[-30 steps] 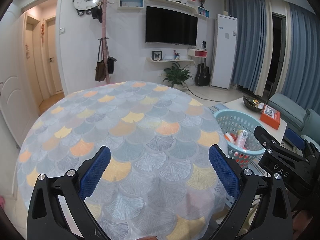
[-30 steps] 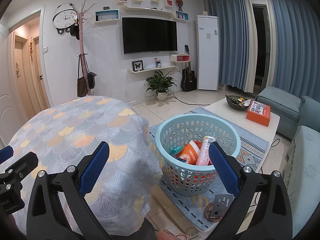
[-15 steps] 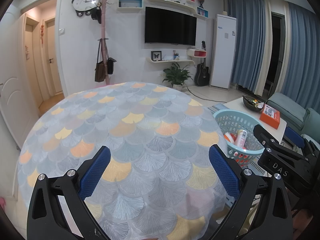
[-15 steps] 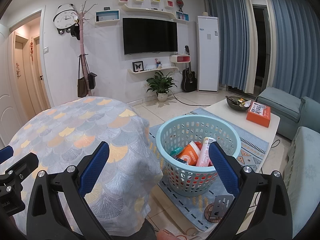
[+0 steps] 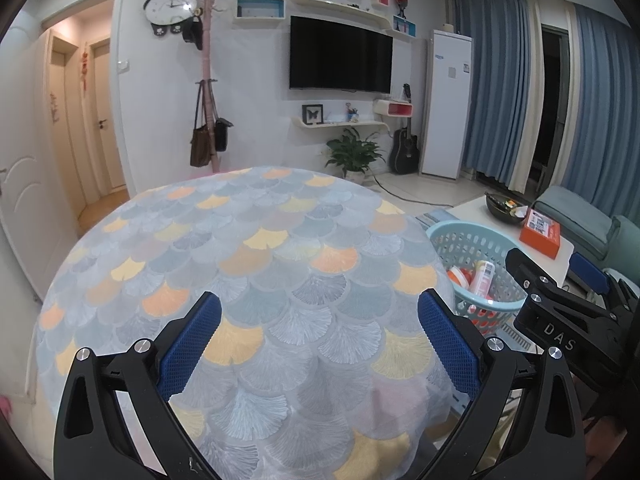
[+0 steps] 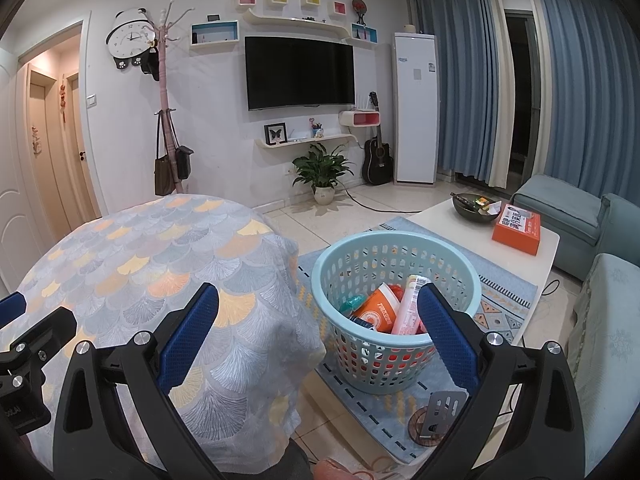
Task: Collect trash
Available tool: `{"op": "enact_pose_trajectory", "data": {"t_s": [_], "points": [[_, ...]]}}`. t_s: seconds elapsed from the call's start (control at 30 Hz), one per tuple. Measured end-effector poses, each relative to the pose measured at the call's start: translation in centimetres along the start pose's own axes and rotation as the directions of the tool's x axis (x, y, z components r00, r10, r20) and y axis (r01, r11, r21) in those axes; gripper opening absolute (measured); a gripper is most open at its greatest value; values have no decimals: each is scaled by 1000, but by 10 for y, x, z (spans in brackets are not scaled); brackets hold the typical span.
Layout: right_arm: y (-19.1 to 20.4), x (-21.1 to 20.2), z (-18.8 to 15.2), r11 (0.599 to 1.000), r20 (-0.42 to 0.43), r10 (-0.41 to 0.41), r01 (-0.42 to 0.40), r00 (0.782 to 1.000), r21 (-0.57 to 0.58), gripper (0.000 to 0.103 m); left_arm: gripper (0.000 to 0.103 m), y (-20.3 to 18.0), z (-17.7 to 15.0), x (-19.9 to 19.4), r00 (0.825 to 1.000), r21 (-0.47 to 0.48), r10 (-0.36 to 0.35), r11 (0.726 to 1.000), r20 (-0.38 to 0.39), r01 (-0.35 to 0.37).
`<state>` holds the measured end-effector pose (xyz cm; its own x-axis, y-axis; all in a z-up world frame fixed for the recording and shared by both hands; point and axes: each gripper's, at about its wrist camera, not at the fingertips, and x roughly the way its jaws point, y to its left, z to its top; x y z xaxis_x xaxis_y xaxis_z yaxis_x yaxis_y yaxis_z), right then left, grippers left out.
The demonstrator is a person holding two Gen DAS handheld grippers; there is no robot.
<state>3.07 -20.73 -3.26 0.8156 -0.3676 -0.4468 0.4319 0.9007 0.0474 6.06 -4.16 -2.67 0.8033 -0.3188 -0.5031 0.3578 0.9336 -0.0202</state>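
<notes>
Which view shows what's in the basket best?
Right wrist: it looks down into the basket, showing the orange container and pink tube. Left wrist catches the basket at frame edge, partly hidden by the tablecloth.

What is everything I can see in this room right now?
table: one, round, grey, orange and yellow scale-pattern cloth, at left
basket: one, pale blue, on the rug beside the table
trash in the basket: orange tub, pink tube, teal piece
coffee table: one, white, beyond the basket
orange box: one, on the coffee table
dark bowl: one, on the coffee table
TV: one, black, on the wall
plant: one, green, below the TV
guitar: one, black, against the wall
left claw: black, blue pads, open, empty
right claw: black, blue pads, open, empty
</notes>
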Motion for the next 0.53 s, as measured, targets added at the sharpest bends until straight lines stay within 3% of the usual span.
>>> {"op": "enact_pose_trajectory", "data": {"t_s": [0.13, 0.53], "points": [[-2, 0, 1, 1000, 4, 2, -2, 1000, -4, 95, 96, 2, 0, -4, 999, 10, 28, 1000, 23, -28], [-3, 1, 2, 1000, 1, 1, -1, 1000, -7, 95, 96, 12, 2, -2, 1000, 2, 23, 1000, 2, -23]]}}
